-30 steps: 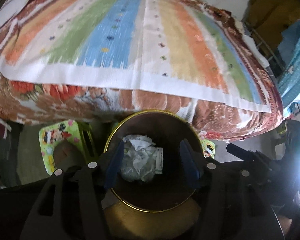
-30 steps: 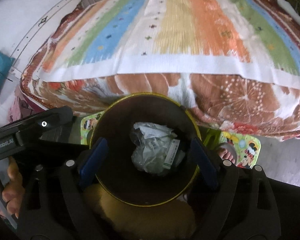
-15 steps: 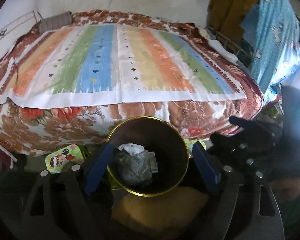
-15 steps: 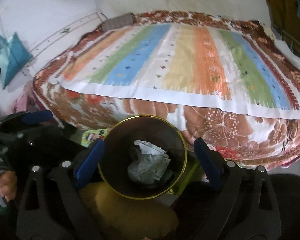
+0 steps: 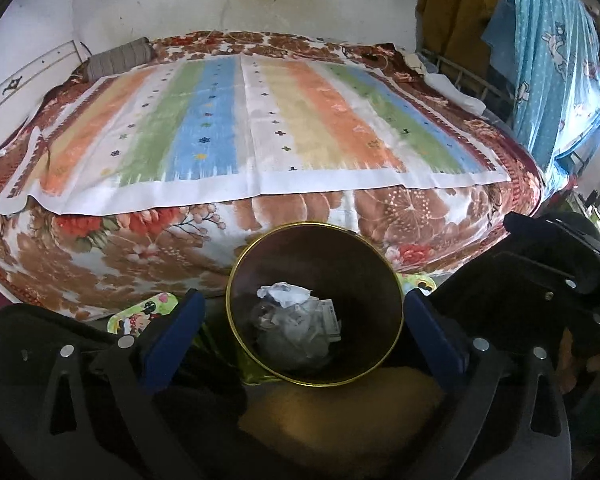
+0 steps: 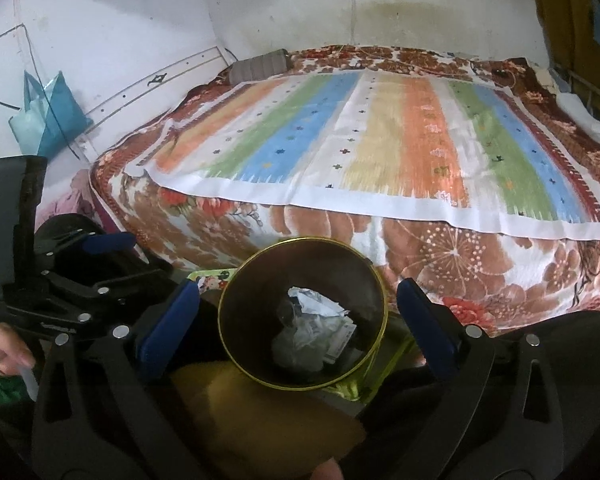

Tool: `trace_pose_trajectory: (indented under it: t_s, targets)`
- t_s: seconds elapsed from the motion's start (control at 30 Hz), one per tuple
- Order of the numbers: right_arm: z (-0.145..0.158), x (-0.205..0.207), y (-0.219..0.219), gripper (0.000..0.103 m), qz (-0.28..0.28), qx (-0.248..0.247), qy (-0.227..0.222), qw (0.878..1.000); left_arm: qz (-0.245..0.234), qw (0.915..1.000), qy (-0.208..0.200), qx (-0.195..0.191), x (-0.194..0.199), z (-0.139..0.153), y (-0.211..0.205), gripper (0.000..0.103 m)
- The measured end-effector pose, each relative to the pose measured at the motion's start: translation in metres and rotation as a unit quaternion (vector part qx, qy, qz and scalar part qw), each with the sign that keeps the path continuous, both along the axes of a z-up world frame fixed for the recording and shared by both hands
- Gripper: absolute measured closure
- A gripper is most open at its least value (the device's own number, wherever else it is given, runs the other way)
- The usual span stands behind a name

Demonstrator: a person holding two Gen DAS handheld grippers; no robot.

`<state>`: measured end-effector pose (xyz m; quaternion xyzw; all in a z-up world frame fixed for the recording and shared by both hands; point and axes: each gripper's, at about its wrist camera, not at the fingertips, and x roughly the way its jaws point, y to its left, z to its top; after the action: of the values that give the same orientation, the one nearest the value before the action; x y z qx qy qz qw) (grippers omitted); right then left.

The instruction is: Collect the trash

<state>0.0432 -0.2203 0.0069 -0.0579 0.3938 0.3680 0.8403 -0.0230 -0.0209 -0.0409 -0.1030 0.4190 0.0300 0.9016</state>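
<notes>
Striped sheet (image 5: pixel 240 120) lies flat on floral bed (image 5: pixel 100 248).

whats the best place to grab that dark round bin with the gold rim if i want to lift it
Probably the gold rim of the dark round bin, from above, one finger inside the wall and one outside. The bin stands upright with its mouth open; its body looks too wide to span, and the crumpled paper trash lies low, clear of the rim.
</notes>
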Motion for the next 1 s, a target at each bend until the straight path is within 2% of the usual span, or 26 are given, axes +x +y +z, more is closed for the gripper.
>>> trace_pose_trajectory:
  t_s: [0.27,0.63,1.0]
  targets:
    - [-0.001,-0.001,0.001,0.009,0.001,0.003,0.001,1.0,0.0,0.9998,-0.001,-0.02,-0.001,-0.003,0.002,0.006]
    - [-0.002,-0.002,0.001,0.009,0.002,0.003,0.002,1.0,0.01,0.9998,-0.005,-0.016,-0.002,-0.001,0.004,0.006]
    - [-0.003,-0.002,0.001,0.009,0.002,0.001,0.001,1.0,0.013,0.9995,-0.002,-0.029,-0.004,-0.003,0.01,0.006]
